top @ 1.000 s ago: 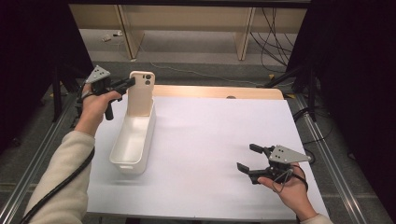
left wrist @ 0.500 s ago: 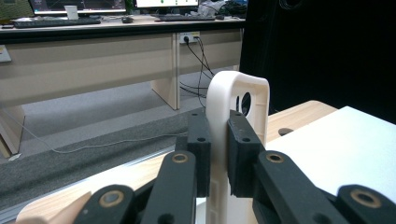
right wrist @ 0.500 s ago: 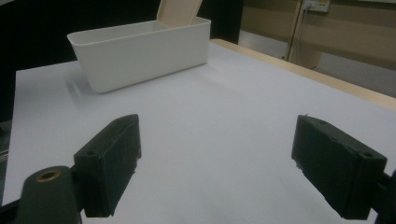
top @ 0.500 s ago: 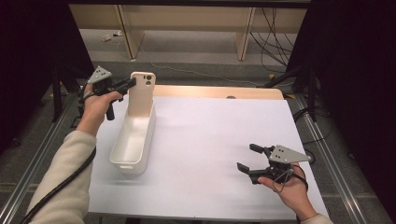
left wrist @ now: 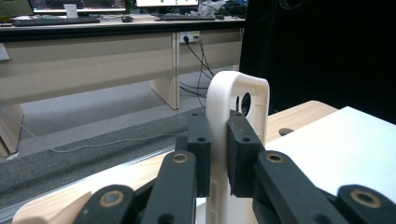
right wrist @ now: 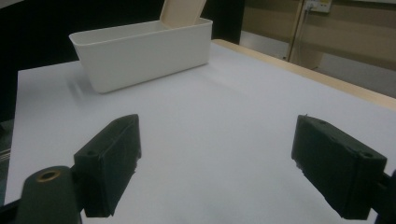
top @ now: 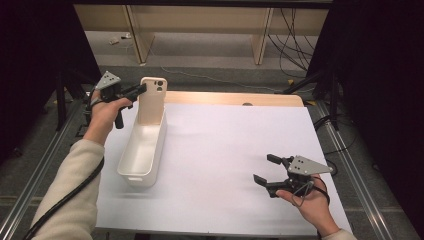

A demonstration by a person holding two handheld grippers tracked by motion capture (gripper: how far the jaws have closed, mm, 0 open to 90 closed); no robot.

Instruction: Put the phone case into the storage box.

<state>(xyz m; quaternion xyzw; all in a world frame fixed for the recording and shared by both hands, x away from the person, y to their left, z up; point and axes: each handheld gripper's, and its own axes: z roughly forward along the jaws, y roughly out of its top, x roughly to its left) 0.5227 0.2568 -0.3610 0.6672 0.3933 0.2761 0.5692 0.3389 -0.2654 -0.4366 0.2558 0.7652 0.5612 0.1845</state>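
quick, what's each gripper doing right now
Left gripper: shut on the cream plastic phone case, held upright over the far end of the white oblong plastic bin.
Right gripper: open, holding nothing.

My high camera looks forward and down over the whole desk (top: pixel 225 150). The left claw camera sits close, facing outward past the desk's far edge. The right claw camera skims low across; both share the white bin (top: pixel 142 150) with the overhead.
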